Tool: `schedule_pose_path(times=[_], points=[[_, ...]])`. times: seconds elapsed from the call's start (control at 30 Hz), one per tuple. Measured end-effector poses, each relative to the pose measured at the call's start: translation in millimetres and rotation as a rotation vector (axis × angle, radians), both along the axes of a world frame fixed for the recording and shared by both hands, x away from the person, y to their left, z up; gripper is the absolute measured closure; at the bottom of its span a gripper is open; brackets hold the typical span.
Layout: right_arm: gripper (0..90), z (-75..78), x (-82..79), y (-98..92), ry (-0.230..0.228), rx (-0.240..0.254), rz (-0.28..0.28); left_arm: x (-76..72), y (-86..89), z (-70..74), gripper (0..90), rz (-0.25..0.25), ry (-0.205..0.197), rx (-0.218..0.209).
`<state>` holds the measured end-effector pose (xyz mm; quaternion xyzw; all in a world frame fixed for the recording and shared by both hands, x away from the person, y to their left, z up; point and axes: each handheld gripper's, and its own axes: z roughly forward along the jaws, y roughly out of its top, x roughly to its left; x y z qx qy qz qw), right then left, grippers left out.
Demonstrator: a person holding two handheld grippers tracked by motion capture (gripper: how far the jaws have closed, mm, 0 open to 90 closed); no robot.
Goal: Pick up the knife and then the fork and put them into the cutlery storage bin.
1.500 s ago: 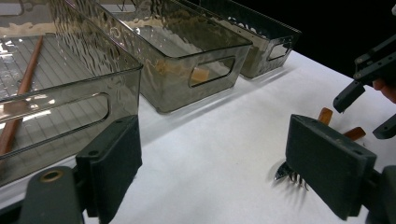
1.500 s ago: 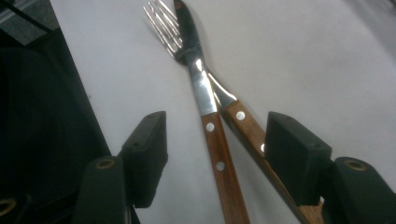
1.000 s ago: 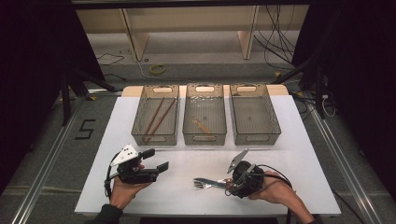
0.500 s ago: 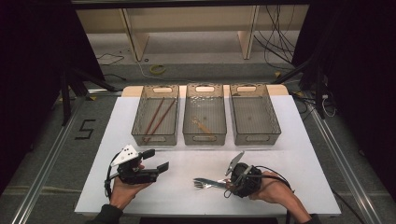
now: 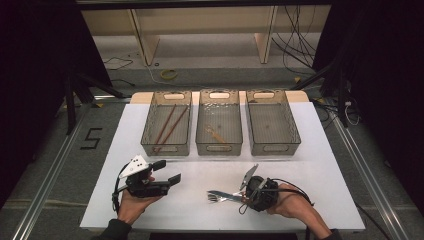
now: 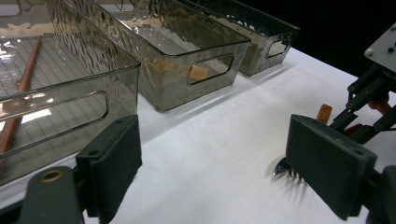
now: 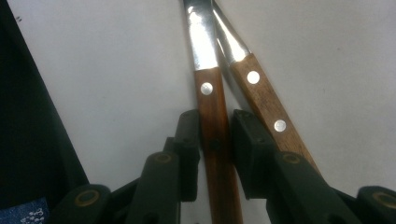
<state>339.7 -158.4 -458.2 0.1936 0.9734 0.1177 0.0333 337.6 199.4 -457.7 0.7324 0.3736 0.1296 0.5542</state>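
Near the front edge of the white worktop (image 5: 320, 165), the right hand-held gripper (image 7: 215, 140) has just been closing its jaws and now pinches the wooden handle of one fork (image 7: 215, 154), with a second fork (image 7: 266, 107) lying just beside it. The left hand-held gripper (image 5: 167, 181) waits open and empty, well apart to the left. Chopsticks (image 5: 165, 125) already lie in the left bin (image 5: 150, 127) and a utensil in the middle bin (image 5: 201, 125); judging by this, both forks remain to be sorted, and the right bin (image 5: 295, 127) looks empty.
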Motion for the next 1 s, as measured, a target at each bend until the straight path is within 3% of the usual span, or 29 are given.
schedule_pose_path(times=[0.33, 0.5, 0.73, 1.0], points=[[77.1, 1.3, -1.7, 2.3, 0.002, -0.016, 0.024, -0.1, 0.2, -0.1, 17.6, -0.003, 0.0, 0.004], [77.3, 4.2, -0.2, -0.9, 0.003, 0.016, 0.029, -0.1, 0.3, 0.0, 17.5, -0.003, -0.001, 0.003], [77.4, 19.5, 1.6, -8.9, -0.011, 0.101, 0.021, 0.1, 0.4, -0.2, 17.6, -0.003, 0.0, 0.002], [77.3, 38.4, 5.4, -19.9, -0.045, 0.212, -0.047, 0.1, 0.4, -0.3, 17.6, 0.0, 0.001, -0.002]])
